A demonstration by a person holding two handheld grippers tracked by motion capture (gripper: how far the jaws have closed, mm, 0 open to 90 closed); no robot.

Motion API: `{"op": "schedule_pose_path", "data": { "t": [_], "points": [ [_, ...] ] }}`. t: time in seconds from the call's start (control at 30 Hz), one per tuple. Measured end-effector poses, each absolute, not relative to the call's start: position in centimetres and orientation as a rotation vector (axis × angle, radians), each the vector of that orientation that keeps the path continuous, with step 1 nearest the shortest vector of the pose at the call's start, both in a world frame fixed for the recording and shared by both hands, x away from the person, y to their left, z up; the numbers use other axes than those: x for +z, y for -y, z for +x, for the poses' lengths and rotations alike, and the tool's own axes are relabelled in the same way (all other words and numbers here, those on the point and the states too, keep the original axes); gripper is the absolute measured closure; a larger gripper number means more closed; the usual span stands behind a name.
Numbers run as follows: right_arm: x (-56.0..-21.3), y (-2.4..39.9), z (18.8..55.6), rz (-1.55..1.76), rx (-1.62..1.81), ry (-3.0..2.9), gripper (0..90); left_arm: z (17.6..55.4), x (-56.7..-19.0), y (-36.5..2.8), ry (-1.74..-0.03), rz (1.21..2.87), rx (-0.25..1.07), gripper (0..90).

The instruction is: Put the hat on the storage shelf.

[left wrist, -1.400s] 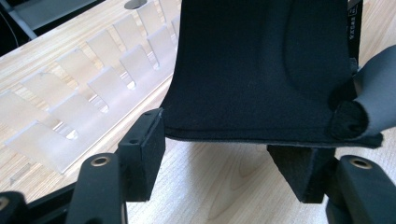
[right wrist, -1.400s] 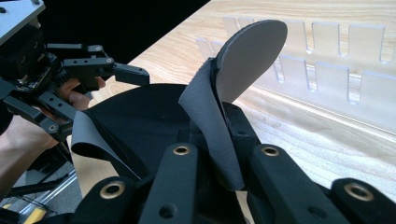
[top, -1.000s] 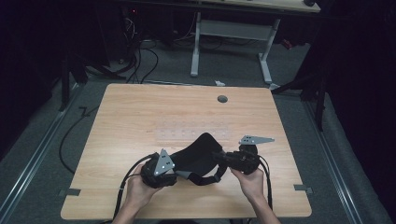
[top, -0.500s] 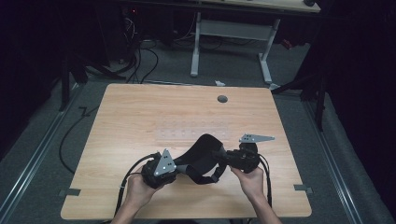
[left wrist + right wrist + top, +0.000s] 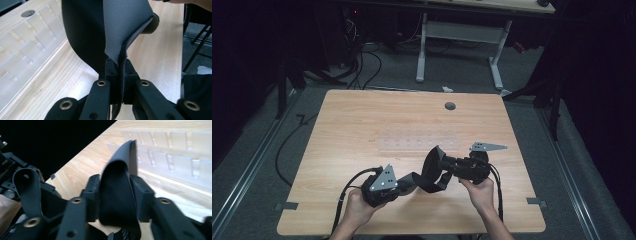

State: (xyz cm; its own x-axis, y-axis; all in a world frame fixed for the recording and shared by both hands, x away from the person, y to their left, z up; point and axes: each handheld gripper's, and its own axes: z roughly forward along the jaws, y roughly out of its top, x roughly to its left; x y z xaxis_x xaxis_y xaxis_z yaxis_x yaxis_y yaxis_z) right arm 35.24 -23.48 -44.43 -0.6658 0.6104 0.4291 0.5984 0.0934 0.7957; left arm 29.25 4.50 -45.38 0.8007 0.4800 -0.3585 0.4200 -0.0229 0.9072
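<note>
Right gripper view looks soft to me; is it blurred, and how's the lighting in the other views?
Right gripper view: black fabric piece and jaws smeared, upper left corner black. Left gripper view: sharp, brightly lit fabric and table. High view: table lit, surroundings dark.

You now hold the black pad (image 5: 430, 167) differently than a second ago: then it lay as a broad, fairly flat dark shape between your two hands, and now its right part stands up on edge as a narrow oval in front of the right gripper (image 5: 447, 164), while the rest stretches down as a thin band to the left gripper (image 5: 404, 182). Your left hand (image 5: 357, 210) sits a little lower and further toward the near bench (image 5: 362, 125) edge than before, so the two grippers are drawn somewhat further apart. The pad looks pulled taut between them rather than slack and spread.
</note>
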Motion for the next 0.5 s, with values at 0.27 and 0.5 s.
{"op": "schedule_pose_path", "data": {
  "t": [0.27,0.5],
  "points": [
    [-45.7,25.3,34.2,1.25,1.616,-2.228,40.9,29.8,-45.3,-5.7,-0.8,1.578,0.042,86.7],
    [-48.7,26.3,34.3,1.325,1.397,-2.185,39.5,30.2,-45.3,-6.3,-0.835,1.526,0.029,86.6]
  ]
}}
